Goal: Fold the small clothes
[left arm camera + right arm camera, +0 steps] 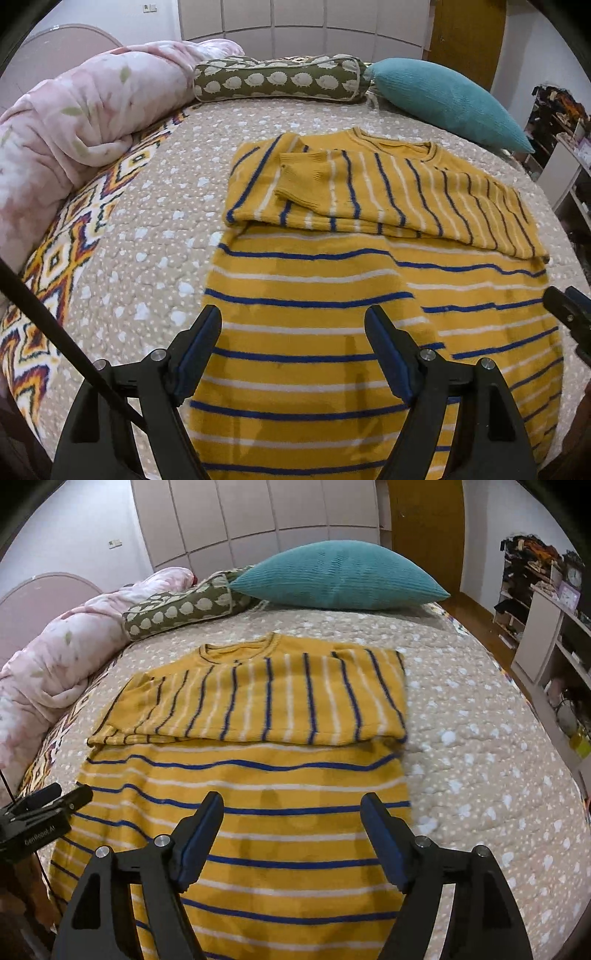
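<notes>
Sweater (251, 738), yellow knit with blue and white stripes, lies flat on the quilted bedspread (480, 738), sleeves folded across its chest and hem cut off below. Left gripper (293, 321) and right gripper (291, 806) hover over it, both spread, holding nothing. Beyond its collar: teal pillow (340, 576), hedgehog bolster (280, 79).

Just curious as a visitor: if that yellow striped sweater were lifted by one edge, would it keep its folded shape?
Probably not. The sweater looks like soft knit, so it would likely droop; its folded sleeves lie loose and might slide open.
</notes>
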The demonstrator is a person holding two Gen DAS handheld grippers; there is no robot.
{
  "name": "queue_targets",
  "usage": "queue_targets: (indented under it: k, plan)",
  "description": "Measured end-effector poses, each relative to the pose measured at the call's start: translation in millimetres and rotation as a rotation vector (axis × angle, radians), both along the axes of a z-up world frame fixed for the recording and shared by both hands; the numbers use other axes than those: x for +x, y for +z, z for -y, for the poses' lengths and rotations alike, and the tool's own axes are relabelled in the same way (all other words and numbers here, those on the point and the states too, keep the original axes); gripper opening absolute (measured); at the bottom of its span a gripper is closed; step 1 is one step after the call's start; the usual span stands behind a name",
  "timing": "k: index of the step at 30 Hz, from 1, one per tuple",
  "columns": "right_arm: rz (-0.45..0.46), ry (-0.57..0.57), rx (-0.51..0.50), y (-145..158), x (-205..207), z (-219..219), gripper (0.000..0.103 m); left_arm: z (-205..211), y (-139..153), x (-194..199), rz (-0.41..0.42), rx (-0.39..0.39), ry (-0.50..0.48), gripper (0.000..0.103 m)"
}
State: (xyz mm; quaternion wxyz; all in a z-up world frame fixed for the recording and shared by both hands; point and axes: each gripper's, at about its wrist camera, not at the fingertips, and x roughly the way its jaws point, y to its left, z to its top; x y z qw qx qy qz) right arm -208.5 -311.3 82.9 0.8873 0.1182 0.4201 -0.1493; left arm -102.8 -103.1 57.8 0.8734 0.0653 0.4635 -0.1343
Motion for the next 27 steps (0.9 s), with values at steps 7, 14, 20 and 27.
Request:
queue_targets:
  k: [7, 14, 20, 27]
  plan:
    - [-0.012, 0.025, -0.037, -1, 9, -18, 0.082, 7, -6, -3, 0.001, 0.016, -0.016, 0.079]
    - [-0.033, 0.034, -0.047, -4, 16, -22, 0.084, 0, -8, -1, -0.003, -0.011, 0.003, 0.079]
    - [-0.033, 0.026, -0.036, -8, 15, -21, 0.084, 3, -6, -4, 0.002, -0.006, -0.004, 0.079]
    - [0.012, 0.028, 0.046, -9, 8, -10, 0.085, 4, -2, -10, 0.003, 0.023, -0.015, 0.079]
